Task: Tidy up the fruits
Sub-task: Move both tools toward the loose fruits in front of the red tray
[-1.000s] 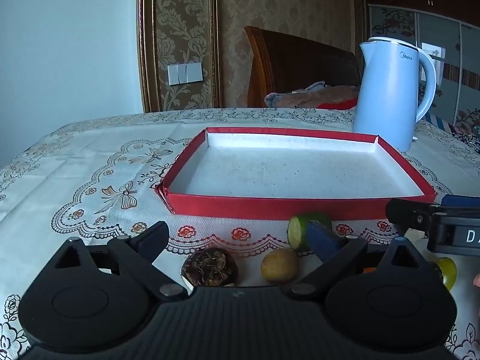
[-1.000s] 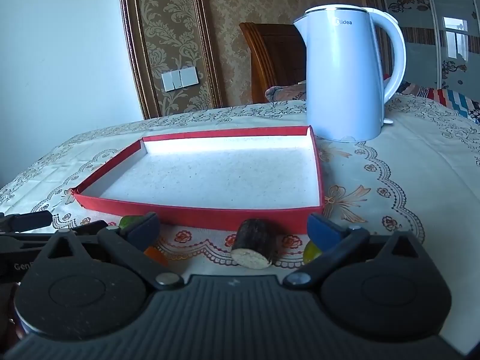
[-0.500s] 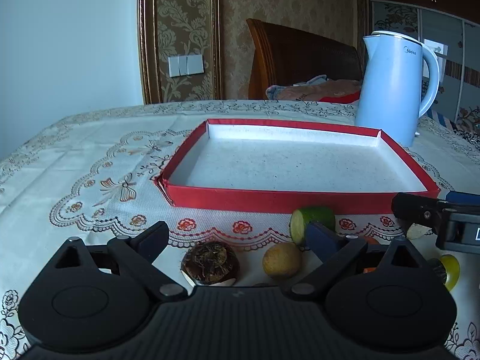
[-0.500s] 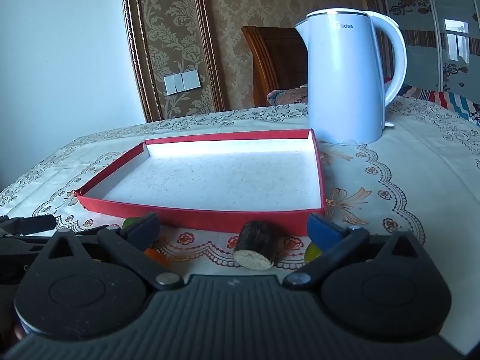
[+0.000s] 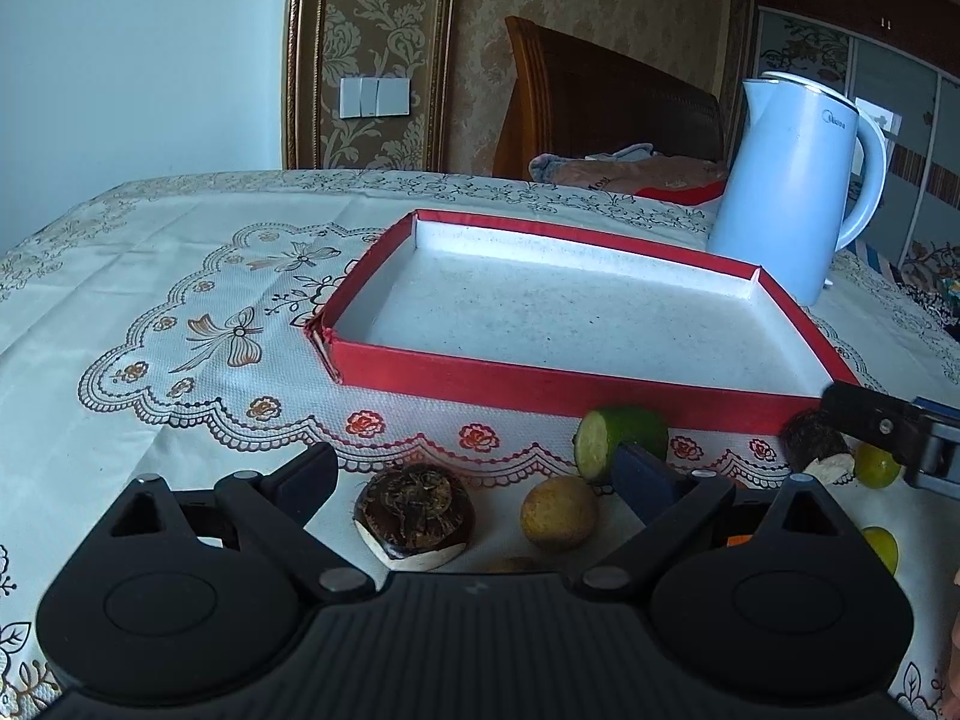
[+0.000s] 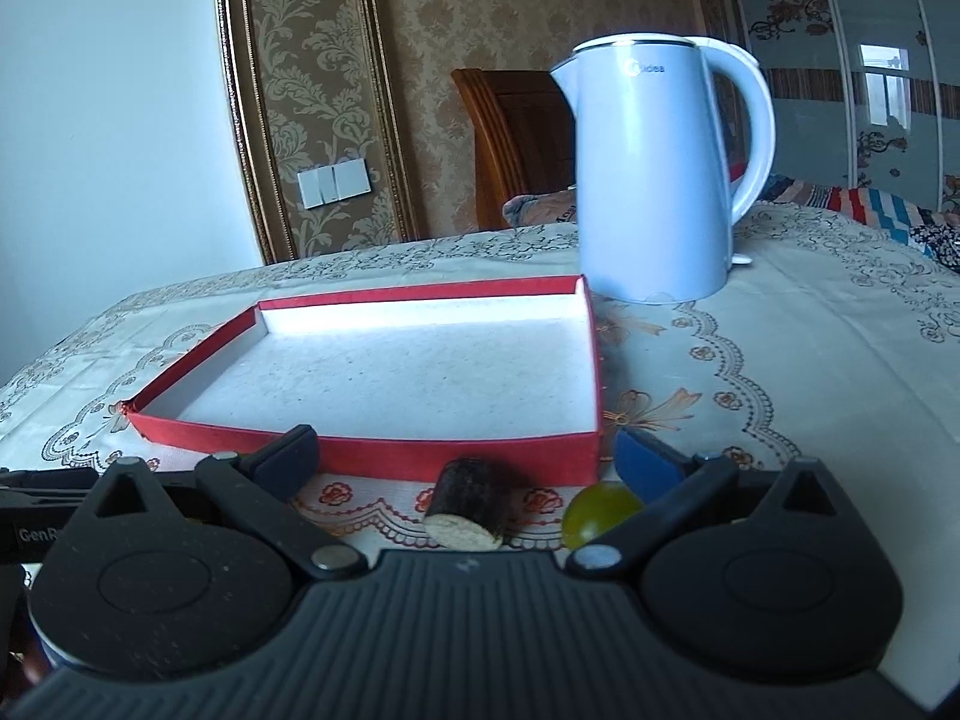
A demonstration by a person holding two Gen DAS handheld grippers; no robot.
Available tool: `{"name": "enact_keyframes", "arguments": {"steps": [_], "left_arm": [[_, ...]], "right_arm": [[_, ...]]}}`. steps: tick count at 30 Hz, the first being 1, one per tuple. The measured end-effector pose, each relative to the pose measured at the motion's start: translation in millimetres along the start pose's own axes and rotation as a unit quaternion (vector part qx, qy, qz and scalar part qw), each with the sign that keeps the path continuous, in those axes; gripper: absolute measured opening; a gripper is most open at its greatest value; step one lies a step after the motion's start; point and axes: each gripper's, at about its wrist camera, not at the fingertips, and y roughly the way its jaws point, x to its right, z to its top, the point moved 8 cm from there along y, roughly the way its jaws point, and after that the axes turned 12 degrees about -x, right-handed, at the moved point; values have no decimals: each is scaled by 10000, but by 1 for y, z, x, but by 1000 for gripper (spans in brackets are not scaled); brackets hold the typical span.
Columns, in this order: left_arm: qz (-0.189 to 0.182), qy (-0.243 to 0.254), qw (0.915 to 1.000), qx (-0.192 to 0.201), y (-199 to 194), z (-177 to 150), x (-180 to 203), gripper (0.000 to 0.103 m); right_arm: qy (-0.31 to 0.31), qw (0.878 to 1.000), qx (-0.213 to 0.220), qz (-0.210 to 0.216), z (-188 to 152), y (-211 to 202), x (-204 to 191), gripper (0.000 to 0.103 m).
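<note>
A table covered by a cream, flower-printed cloth (image 5: 180, 276) filled both wrist views. On it sat a shallow red tray (image 5: 540, 384) with a pale speckled floor, holding nothing. Behind the tray's right corner stood a pale blue kettle (image 5: 792, 192), upright and apart from the tray.

In the left wrist view, the left gripper (image 5: 480, 474) hovered low over the cloth with its fingers spread wide, gripping nothing. Between the fingers, from left to right, lay a dark brown, rough-skinned piece with a pale cut base (image 5: 414, 513) and a small yellow-brown round fruit (image 5: 558, 513), neither touching a finger. Just behind the right finger lay half a lime (image 5: 621, 438), its pale cut face turned left, close in front of the tray's near wall. Farther right, the tip of the right gripper entered from the edge, beside a dark stub (image 5: 816, 441) and a yellow-green fruit (image 5: 876, 465). Another yellow fruit (image 5: 882, 546) lay nearer, partly hidden.

In the right wrist view, the right gripper (image 6: 468, 465) was also spread wide and held nothing. The stub (image 6: 471, 504) lay on the cloth between its fingers, pale cut end facing the camera, just in front of the tray wall. The yellow-green fruit (image 6: 600, 519) rested by the right finger; whether they touched could not be told.
</note>
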Motion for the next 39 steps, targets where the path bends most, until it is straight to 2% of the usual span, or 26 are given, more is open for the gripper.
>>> {"name": "enact_keyframes", "arguments": {"steps": [5, 9, 15, 31, 39], "left_arm": [[-191, -218, 9996, 13, -3, 1, -6, 99], [-191, -189, 9996, -30, -2, 1, -6, 99], [-116, -142, 9998, -24, -1, 0, -6, 99], [16, 34, 10000, -91, 1, -3, -1, 99], [14, 108, 9999, -90, 0, -4, 2, 99]], "right_arm": [[276, 9995, 136, -118, -5, -19, 28, 103], [357, 9985, 78, -419, -14, -26, 56, 103], [1002, 9945, -221, -224, -24, -19, 85, 103], [566, 9928, -753, -742, -30, -1, 73, 103], [378, 9916, -845, -909, -30, 2, 69, 103]]}}
